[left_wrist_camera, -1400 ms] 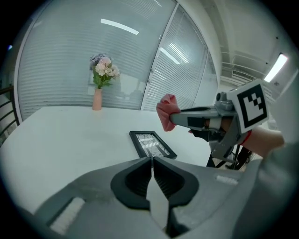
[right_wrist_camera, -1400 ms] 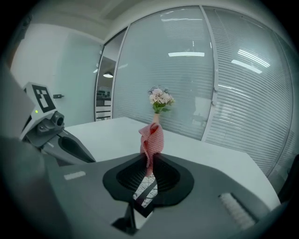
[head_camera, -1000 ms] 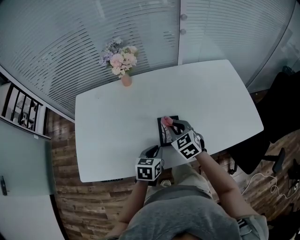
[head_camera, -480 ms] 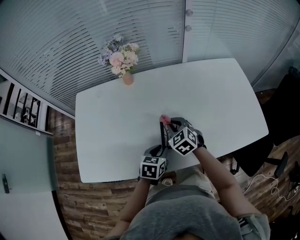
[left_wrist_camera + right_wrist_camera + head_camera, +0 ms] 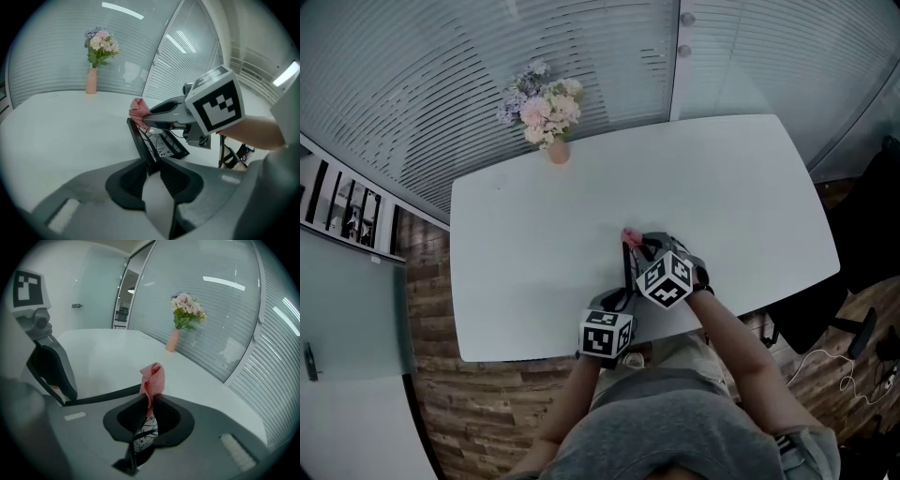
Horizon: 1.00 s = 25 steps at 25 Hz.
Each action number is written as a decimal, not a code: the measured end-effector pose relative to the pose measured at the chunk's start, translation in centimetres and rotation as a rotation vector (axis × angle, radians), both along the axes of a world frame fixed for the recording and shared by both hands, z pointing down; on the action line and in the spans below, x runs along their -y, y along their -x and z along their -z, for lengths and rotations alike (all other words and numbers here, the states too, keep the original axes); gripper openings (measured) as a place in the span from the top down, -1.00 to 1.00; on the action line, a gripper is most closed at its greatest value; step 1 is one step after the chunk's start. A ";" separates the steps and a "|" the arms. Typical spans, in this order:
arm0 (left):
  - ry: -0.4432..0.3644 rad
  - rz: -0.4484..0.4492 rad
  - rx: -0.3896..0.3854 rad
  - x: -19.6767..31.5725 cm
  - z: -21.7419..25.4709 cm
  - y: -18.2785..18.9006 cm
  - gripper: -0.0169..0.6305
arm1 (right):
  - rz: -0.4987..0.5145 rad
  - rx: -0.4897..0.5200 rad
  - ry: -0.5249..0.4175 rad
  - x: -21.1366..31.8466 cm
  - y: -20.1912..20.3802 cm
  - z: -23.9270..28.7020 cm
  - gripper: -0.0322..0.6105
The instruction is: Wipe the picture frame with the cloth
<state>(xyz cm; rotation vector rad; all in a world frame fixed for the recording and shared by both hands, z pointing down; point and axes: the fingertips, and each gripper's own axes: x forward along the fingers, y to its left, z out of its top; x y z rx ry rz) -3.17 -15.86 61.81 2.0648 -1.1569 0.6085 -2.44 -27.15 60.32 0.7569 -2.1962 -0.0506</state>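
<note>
Two grippers meet near the front of the white table: left gripper clamped on the lower edge of the tilted black picture frame, right gripper pinching the limp pink cloth at its top. The frame looks stiff and light, best held by its edges.

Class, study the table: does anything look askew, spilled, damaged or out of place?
Nothing looks spilled or damaged. Only the picture frame is off level: the left gripper holds it tilted up on the table, while the right gripper holds the pink cloth at its top edge. The flower vase stands upright.
</note>
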 end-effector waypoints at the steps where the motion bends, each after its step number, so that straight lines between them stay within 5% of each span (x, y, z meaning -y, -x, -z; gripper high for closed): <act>1: 0.001 0.002 0.000 0.0 0.0 0.0 0.68 | 0.003 -0.002 0.000 0.0 0.0 -0.1 0.78; 25: -0.006 0.001 0.009 0.0 0.0 0.1 0.68 | 0.045 -0.032 0.041 -2.6 -0.2 -0.5 0.78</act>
